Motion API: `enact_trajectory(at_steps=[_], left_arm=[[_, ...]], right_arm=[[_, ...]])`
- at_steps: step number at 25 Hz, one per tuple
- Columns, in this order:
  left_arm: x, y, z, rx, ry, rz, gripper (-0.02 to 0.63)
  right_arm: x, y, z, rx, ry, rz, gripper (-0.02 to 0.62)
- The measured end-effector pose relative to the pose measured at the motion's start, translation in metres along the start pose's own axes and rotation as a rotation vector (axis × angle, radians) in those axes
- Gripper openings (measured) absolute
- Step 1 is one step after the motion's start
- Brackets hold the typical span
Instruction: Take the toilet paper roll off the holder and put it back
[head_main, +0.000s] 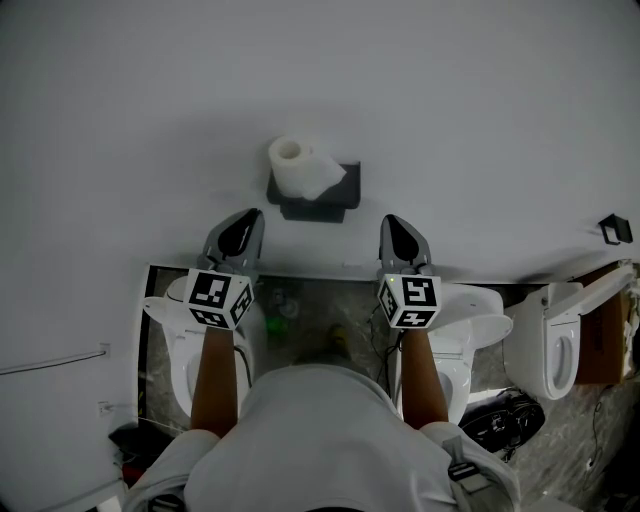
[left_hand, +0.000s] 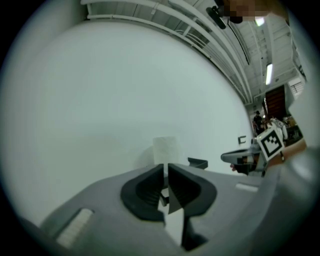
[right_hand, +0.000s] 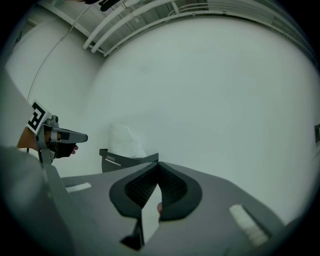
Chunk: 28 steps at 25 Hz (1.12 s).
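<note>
1. Grey jaws of the left gripper (head_main: 240, 228) stand only a crack apart, with nothing between them. It points level at the wall (head_main: 120, 120), short of the roll and a little to its left. That slit looks far too narrow for the roll, so the jaws should open wide before the gripper goes any closer.
2. Between the two grippers, the toilet paper roll (head_main: 297, 165) sits at the left end of the dark holder (head_main: 322, 207), which is fixed to the wall. Its core hole faces the head camera and a loose sheet drapes to the right. Nothing touches it, so the take-off has not begun.
3. The roll is soft and will dent, so a light squeeze across its body should do, or one jaw in the core and one outside. What keeps the roll on the holder is hidden, so it is safer to draw it off along its core line than to pull sideways. The loose sheet could snag on the holder's edge.
4. The right gripper (head_main: 399, 230) has its jaw tips together and holds nothing. It is level, near the holder's right end but clear of it. It can wait there to steady the holder or catch the trailing sheet.
</note>
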<state>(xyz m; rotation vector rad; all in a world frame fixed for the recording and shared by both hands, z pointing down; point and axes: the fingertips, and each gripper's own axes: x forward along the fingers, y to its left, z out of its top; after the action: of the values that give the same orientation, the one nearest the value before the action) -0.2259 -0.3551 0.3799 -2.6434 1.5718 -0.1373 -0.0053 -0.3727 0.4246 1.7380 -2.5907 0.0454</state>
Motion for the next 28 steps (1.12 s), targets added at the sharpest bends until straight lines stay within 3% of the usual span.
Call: enact_trajectory(at_steps=[6,28], left_arm=[[0.009,-0.012,0.004,0.005,0.009,-0.022,0.05],[0.044,-0.015,0.016,-0.006,0.009,-0.008,0.254]], right_arm=[[-0.005,-0.009,0.002,0.001,-0.004,-0.002,0.0],[-0.001,-0.032,0.004,0.005,-0.009,0.004,0.0]])
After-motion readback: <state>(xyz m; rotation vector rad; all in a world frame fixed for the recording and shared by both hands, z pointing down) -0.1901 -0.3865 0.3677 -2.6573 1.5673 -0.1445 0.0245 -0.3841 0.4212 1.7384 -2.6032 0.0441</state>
